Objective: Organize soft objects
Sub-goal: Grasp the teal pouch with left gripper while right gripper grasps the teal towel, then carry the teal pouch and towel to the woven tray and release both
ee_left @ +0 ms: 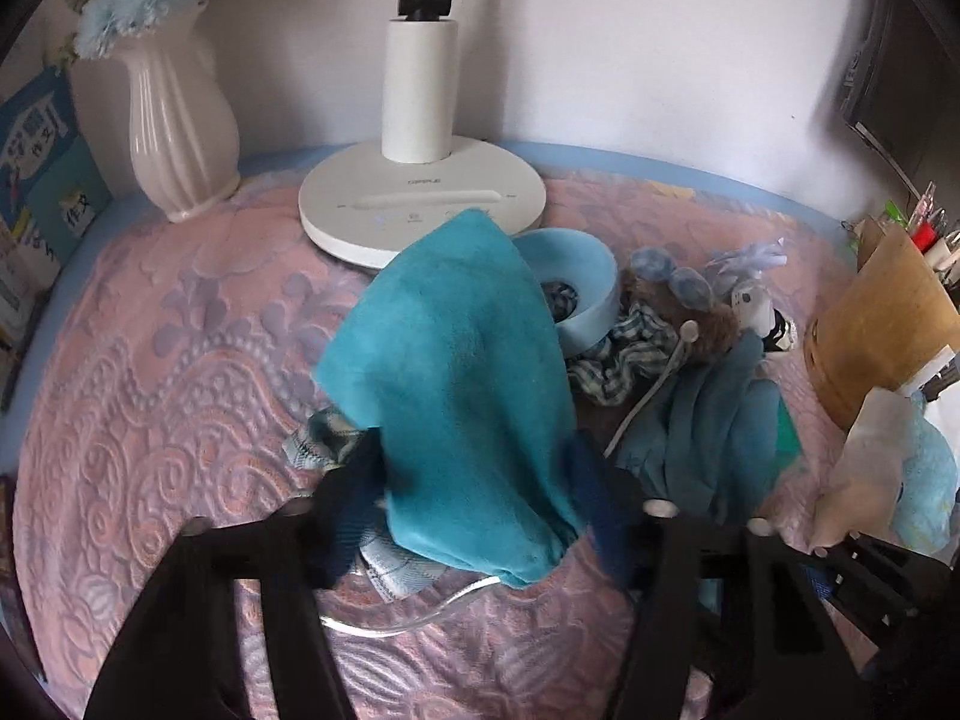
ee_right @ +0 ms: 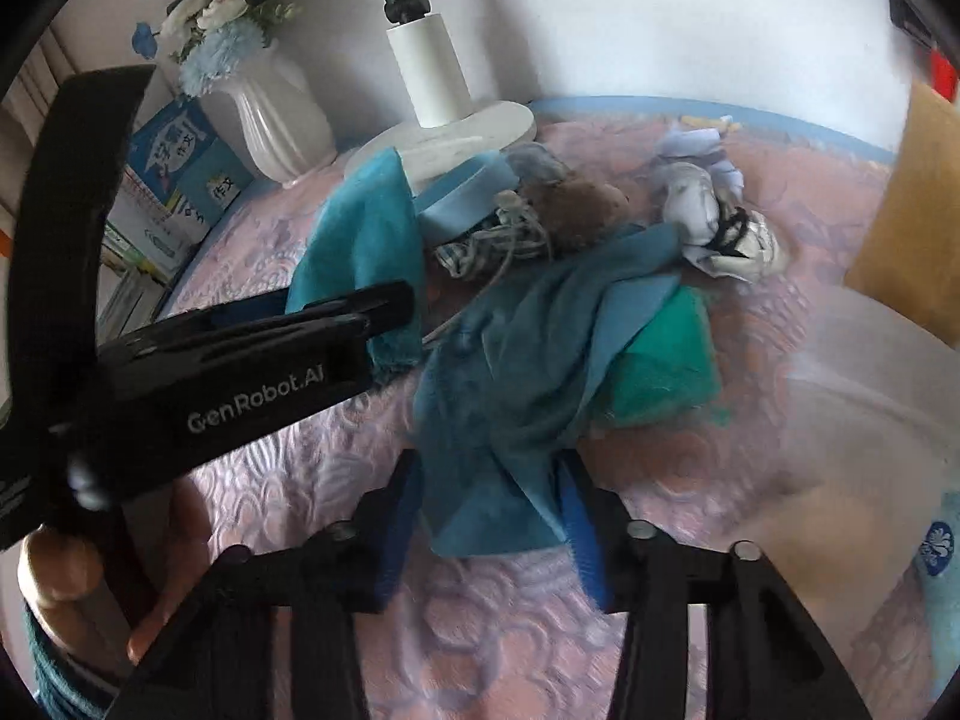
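Left claw: left gripper (ee_left: 474, 498) sits at the bottom middle of its own view, squeezing a bright teal cloth (ee_left: 462, 378) that stands up between its two fingers.
Right claw: right gripper (ee_right: 489, 516) sits at the bottom middle of its view, with a dusty blue cloth (ee_right: 510, 384) between its fingers; they look like they pinch the cloth's near end.
Pile: still messy in the middle of the pink bedspread (ee_left: 168, 372). A checked rag (ee_left: 624, 360), a brown fluffy toy (ee_left: 708, 330), a white and black bundle (ee_right: 720, 222) and a green cloth (ee_right: 666, 360) all lie touching or just beside each other.
Bowl: light blue bowl (ee_left: 576, 288), just right of the teal cloth, with something dark inside; I cannot tell what.
Behind: white lamp (ee_left: 420, 204) and white vase (ee_left: 180, 138) at the upper left.
Done so far: I think very little. No neat stack or folded cloth shows.
Left to do: nearly everything. Both held cloths need a tidy spot, then the rest.
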`<state>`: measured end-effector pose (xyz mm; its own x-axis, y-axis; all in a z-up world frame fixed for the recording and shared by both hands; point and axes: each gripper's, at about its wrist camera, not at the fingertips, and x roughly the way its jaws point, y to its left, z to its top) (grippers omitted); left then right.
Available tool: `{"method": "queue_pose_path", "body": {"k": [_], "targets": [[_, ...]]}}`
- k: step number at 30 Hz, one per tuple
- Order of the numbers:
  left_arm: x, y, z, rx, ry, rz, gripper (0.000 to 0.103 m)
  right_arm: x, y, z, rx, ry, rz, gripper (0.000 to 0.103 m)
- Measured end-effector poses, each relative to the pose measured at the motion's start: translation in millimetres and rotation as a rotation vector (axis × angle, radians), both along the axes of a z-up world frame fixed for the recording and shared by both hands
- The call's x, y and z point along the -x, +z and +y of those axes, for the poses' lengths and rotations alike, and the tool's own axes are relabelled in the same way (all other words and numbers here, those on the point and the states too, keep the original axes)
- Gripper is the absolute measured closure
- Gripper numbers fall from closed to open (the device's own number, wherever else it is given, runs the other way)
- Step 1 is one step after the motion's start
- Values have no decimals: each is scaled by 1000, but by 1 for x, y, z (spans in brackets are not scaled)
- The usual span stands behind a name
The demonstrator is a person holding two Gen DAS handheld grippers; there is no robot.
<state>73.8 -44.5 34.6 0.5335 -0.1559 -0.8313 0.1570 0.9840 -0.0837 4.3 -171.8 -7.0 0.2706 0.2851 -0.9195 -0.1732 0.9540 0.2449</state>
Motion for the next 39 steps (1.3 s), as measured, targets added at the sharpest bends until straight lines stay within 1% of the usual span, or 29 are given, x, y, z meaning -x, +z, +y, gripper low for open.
{"method": "queue_pose_path", "body": {"k": [1,2,3,4,5,6,7,8,9,12,15,18,21,24,27,30,32,33,34,36,39], "targets": [[1,0,3,7,-1,-2,59,1,0,3,20,5,-15,75],[2,1,7,20,-2,-6,63,1,0,6,43,14,-25,80],[4,3,11,39,-4,-14,72,2,0,8,69,20,-39,88],[5,4,16,51,-4,-19,75,1,0,7,73,25,-45,94],[8,5,20,70,4,-26,77,2,0,6,64,31,-48,96],[10,8,26,89,22,-36,80,3,1,4,18,44,-45,98],[13,10,30,100,35,-42,84,4,3,1,-25,44,-43,99],[15,15,35,110,46,-52,84,5,8,-3,-80,39,-50,99],[19,21,39,117,51,-65,86,4,11,-4,-98,38,-61,99],[35,43,47,135,44,-124,87,14,41,-7,-153,72,-131,99],[56,66,57,163,35,-177,87,26,65,-12,-187,104,-148,99],[76,83,67,213,15,-212,87,49,80,-18,-151,165,-164,99],[91,89,76,236,14,-225,87,72,81,-36,-99,192,-142,99],[97,92,83,248,17,-226,87,93,71,-63,-38,165,-87,99],[103,90,78,230,13,-230,87,105,60,-91,15,96,-49,98],[104,86,70,209,15,-217,87,104,52,-109,-3,52,6,96],[105,82,66,216,7,-202,87,101,51,-108,-26,62,3,96],[105,81,63,219,2,-195,87,101,52,-105,-25,76,-6,87],[105,80,61,220,-1,-192,87,100,51,-102,-21,90,-9,61],[107,79,55,212,-10,-187,87,95,48,-92,-18,95,-15,27],[110,78,44,193,-30,-177,87,90,45,-74,-42,130,-36,27]]}}
